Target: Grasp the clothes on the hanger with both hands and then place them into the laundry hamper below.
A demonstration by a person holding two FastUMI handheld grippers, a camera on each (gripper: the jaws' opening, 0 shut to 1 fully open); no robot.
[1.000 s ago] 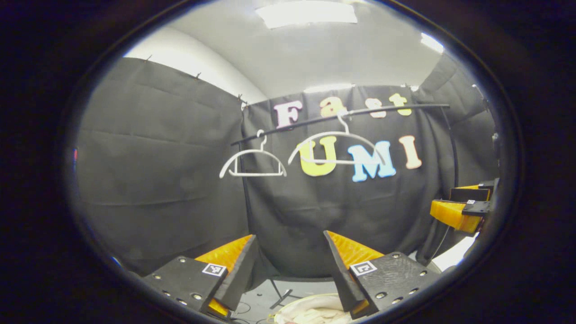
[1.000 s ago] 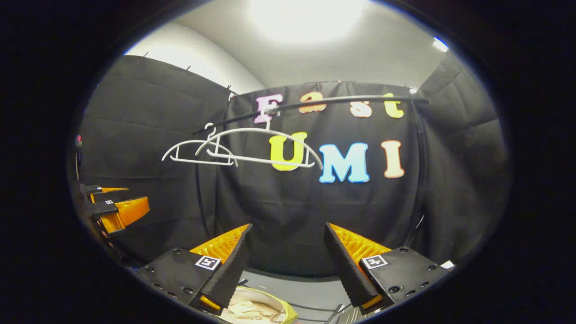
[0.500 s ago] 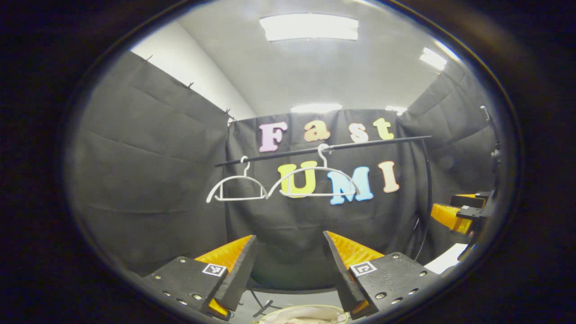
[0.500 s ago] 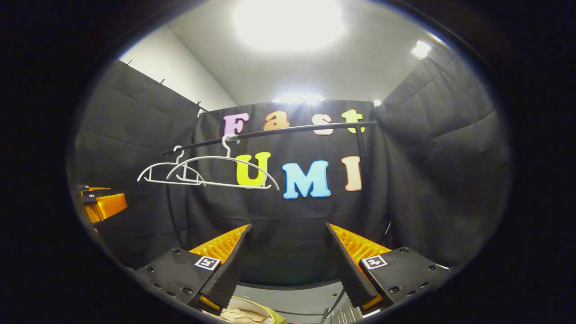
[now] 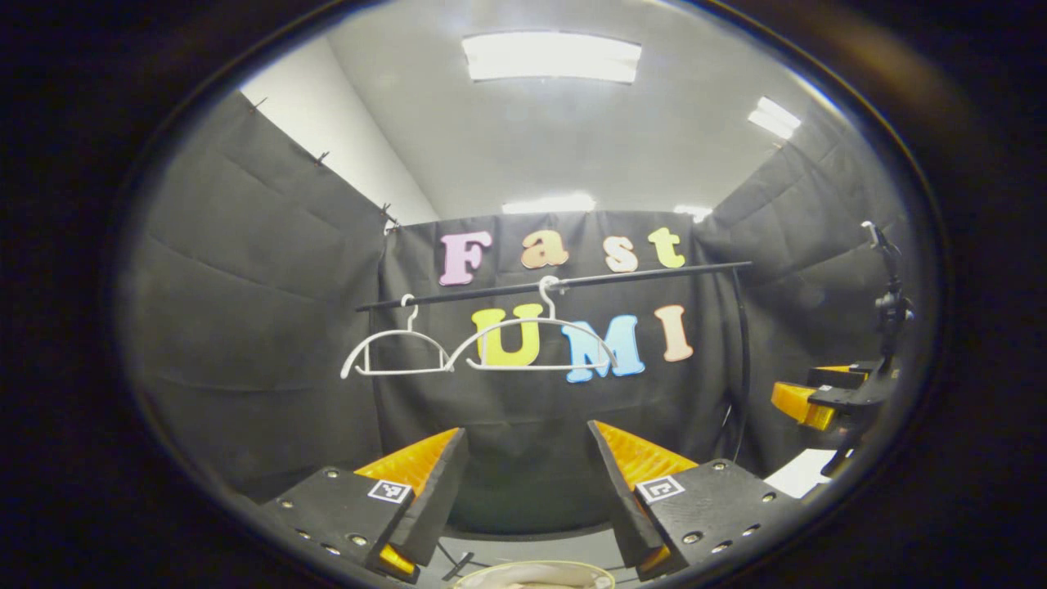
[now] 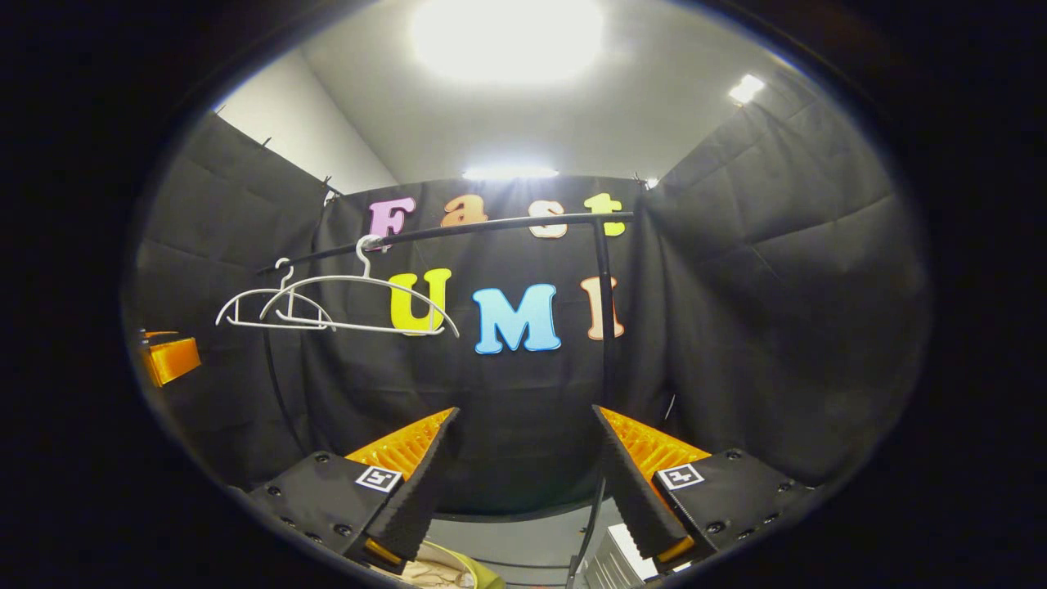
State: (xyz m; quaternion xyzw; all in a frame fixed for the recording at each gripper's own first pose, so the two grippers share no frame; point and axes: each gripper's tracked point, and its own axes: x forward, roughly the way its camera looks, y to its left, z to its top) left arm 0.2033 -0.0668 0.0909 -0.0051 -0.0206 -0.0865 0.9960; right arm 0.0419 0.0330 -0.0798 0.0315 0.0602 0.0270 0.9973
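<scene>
Two bare white hangers (image 5: 393, 356) (image 5: 536, 343) hang side by side on a black rail (image 5: 638, 274) in the left gripper view. My left gripper (image 5: 523, 499) stands open, nothing between its fingers, well back from the rail. Under it peeks the rim of the laundry hamper (image 5: 532, 566). In the right gripper view the same hangers (image 6: 274, 307) (image 6: 364, 298) sit upper left under the rail (image 6: 491, 227). My right gripper (image 6: 523, 491) is open and holds nothing. The hamper (image 6: 478, 577) with pale cloth (image 6: 425, 574) inside lies at the bottom edge, below the left finger.
The right gripper (image 5: 810, 401) shows at the far right of the left gripper view; the left gripper (image 6: 168, 360) shows at the far left of the right gripper view. The rail's upright post (image 6: 604, 327) stands ahead. A white ribbed object (image 6: 617, 560) lies on the floor.
Both grippers have drawn back from the rail and tilted up, so the hangers look smaller and the hamper has slid lower. The right gripper view has swung rightward. Both stay open.
</scene>
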